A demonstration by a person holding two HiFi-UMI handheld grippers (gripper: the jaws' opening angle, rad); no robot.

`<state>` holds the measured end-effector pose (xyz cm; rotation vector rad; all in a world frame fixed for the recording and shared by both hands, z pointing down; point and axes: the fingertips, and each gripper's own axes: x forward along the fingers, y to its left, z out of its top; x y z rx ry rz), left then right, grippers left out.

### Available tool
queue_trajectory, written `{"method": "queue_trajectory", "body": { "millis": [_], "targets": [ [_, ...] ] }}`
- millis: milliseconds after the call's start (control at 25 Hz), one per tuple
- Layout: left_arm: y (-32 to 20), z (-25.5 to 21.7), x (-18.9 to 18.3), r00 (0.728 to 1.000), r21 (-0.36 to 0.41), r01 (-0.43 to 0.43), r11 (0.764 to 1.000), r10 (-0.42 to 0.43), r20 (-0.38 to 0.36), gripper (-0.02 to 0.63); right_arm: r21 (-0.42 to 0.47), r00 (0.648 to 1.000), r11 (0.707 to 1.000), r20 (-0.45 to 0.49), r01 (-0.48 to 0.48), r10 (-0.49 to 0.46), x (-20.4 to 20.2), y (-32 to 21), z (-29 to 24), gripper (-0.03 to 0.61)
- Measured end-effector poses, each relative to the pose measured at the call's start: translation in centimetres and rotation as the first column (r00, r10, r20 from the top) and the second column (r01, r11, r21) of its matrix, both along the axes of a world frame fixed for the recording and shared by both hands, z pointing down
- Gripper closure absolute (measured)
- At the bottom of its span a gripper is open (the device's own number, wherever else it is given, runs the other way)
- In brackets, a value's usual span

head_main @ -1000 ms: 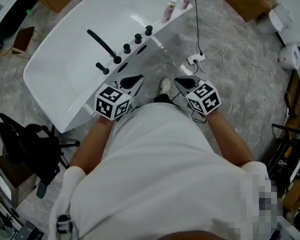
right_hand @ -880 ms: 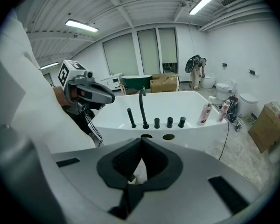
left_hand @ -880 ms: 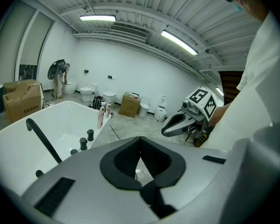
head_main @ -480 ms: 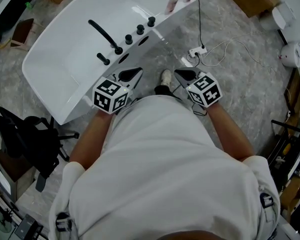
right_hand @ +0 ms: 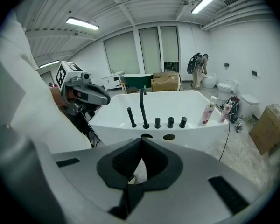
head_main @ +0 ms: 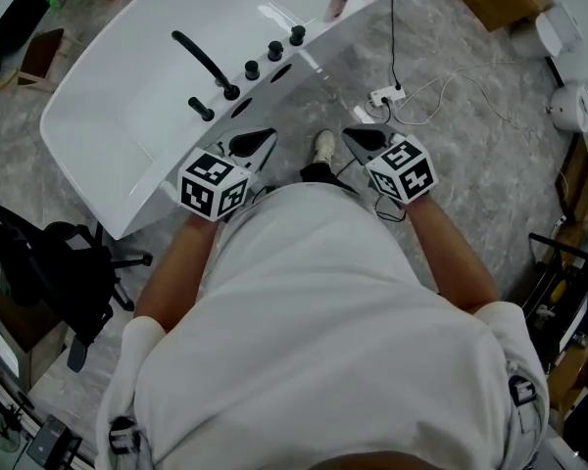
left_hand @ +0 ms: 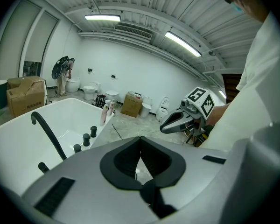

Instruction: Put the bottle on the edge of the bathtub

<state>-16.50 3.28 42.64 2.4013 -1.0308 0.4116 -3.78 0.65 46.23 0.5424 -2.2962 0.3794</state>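
Two empty grippers at the person's waist; bottles standing at the bathtub's far corner.

Left gripper (head_main: pixel 260 141) and right gripper (head_main: pixel 358 139): one each, jaws clenched on nothing. Bathtub (head_main: pixel 318 29): one, white, with one black spout (head_main: pixel 201 62), three knobs (head_main: pixel 274 51) and one short black stick (head_main: pixel 201 109) on its near rim. Bottles: two, a pink-and-white bottle (right_hand: pixel 206 114) and a second bottle (right_hand: pixel 225 110), upright on the rim's far end, well apart from both grippers. Which one the task means is not clear at this range. Probably light plastic, smooth, tall and easily tipped; grip mid-body, below the cap.
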Motion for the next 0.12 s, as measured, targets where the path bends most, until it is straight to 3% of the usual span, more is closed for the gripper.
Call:
{"method": "queue_trajectory", "body": {
  "millis": [120],
  "targets": [
    [0.04, 0.27, 0.02, 1.0, -0.01, -0.004, 1.0, 0.004, 0.0, 0.595, -0.012, 1.0, 1.0, -0.004, 0.004, -0.004, -0.12, 0.17, 0.4, 0.571]
  ]
}}
